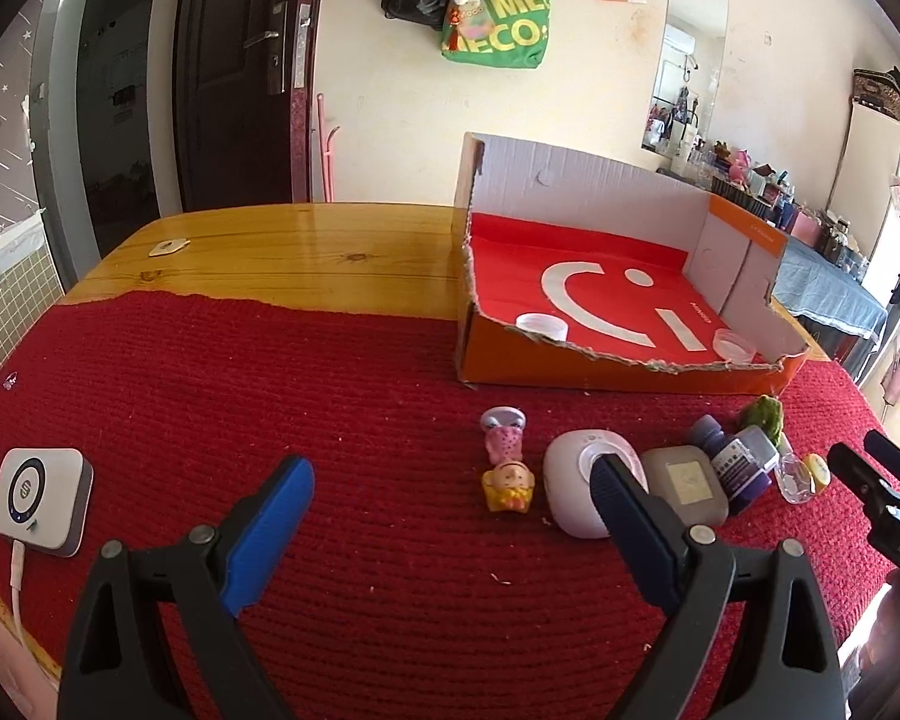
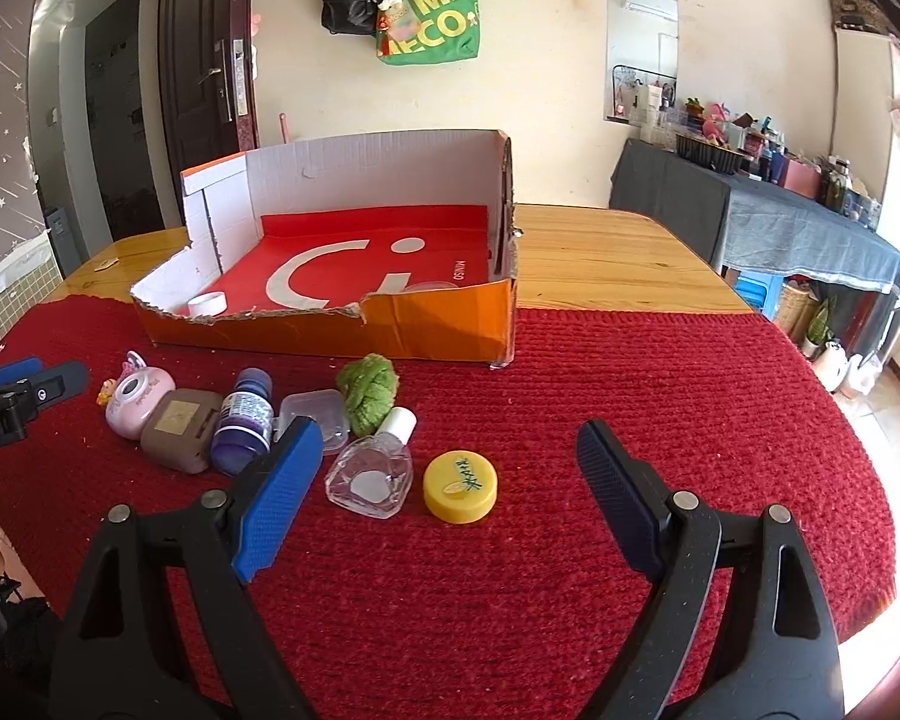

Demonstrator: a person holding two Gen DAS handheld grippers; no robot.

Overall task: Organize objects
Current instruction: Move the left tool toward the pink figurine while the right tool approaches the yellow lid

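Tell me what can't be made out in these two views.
- Left wrist view: the small clear box is hidden behind the purple bottle.
- Right wrist view: the little figurine is mostly hidden by the pink round case.
- Both views: the print on the brown case label is too small to read.

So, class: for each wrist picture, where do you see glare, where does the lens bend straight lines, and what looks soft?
Left wrist view: glare streaks the bare wooden table behind the red mat, the door frame bows, and dark corners vignette. Right wrist view: daylight washes out the right edge, the table edge curves, and the shelf clutter looks soft.
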